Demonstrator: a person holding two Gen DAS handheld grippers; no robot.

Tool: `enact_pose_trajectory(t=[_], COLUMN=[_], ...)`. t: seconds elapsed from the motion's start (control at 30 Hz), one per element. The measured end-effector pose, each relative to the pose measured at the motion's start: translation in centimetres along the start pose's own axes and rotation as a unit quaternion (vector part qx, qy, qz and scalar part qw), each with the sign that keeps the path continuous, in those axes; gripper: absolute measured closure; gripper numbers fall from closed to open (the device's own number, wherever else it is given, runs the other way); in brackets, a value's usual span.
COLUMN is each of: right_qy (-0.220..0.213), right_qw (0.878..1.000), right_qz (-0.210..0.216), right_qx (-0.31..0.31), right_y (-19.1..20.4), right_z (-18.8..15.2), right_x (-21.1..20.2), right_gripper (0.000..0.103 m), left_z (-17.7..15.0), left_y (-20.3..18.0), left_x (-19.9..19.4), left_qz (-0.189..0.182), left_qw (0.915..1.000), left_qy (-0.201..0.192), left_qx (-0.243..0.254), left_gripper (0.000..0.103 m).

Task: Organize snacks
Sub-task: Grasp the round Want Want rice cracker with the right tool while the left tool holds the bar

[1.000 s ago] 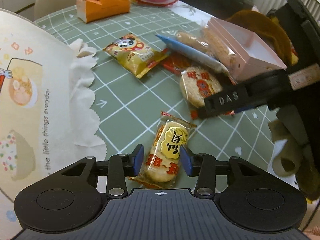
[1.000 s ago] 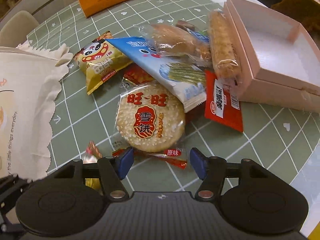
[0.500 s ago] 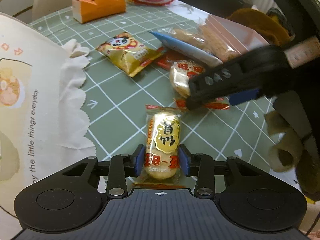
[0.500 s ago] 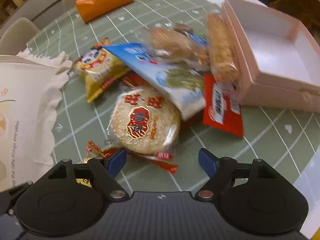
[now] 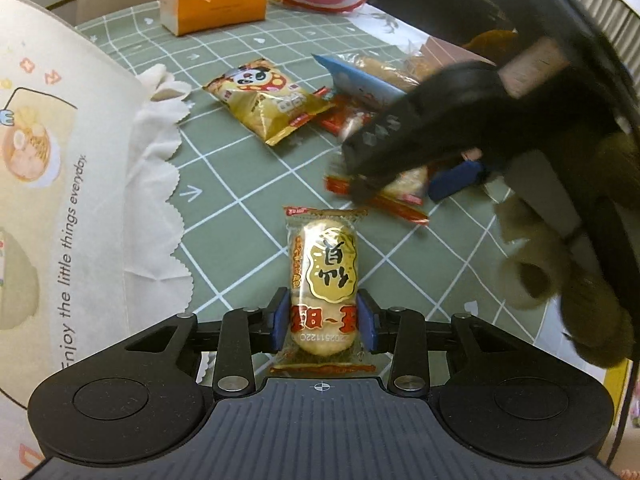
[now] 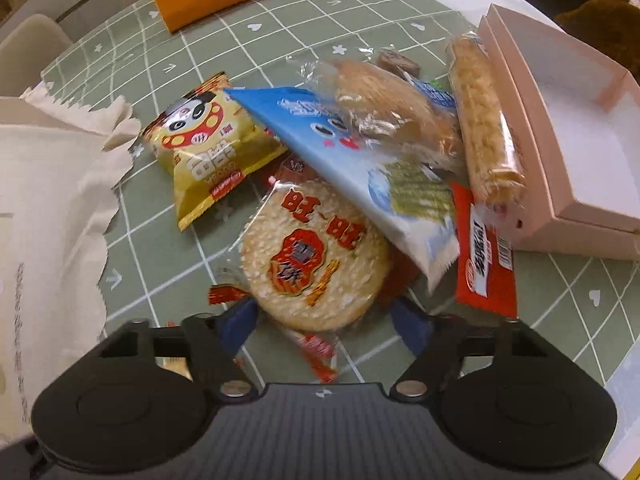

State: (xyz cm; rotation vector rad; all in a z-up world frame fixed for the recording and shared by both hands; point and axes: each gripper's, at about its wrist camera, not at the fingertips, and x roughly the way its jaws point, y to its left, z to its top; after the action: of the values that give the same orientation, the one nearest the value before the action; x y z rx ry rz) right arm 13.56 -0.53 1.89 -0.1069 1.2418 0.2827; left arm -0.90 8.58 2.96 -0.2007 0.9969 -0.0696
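My left gripper is shut on an oval rice cracker pack with a gold label, held just above the green checked tablecloth. My right gripper is open, its blue pads either side of the near edge of a round rice cracker pack with red print. That pack lies partly under a blue snack bag. The right gripper also shows in the left wrist view, over the round pack.
A yellow panda snack bag, a clear bread pack, a long puffed stick and a red packet crowd the pile. An open pink box stands right. A cream cloth bag lies left; an orange tissue box stands far back.
My left gripper has closed on the oval cracker pack and straightened it. My right gripper has moved forward and down until its pads flank the round cracker pack.
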Motion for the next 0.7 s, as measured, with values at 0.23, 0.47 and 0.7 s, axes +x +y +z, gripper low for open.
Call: enact_pose_trajectory(t=[0.23,0.47,0.7], right_qy=[0.002,0.0,-0.023], right_qw=[1.0,0.999,0.999], right_qz=[0.018,0.036,0.03], right_qx=[-0.002,-0.008,-0.036], right_y=[-1.5,-3.5,-6.3], right_z=[-1.9,-3.4,-5.2], right_x=[-1.1,-1.9,-3.0], right_gripper=[0.048,0.051,0.05], left_z=[0.2,0.7,1.2], left_y=[0.7,2.0,1.7], left_x=[0.0,0.3,0.8], left_qz=[-0.012,-0.04,-0.042], left_qw=[0.9996,0.9952,0.9938], left_qy=[0.001,0.001,-0.001], left_qx=[-0.027,-0.09,-0.103], left_gripper=[0.063,0.063,0.063])
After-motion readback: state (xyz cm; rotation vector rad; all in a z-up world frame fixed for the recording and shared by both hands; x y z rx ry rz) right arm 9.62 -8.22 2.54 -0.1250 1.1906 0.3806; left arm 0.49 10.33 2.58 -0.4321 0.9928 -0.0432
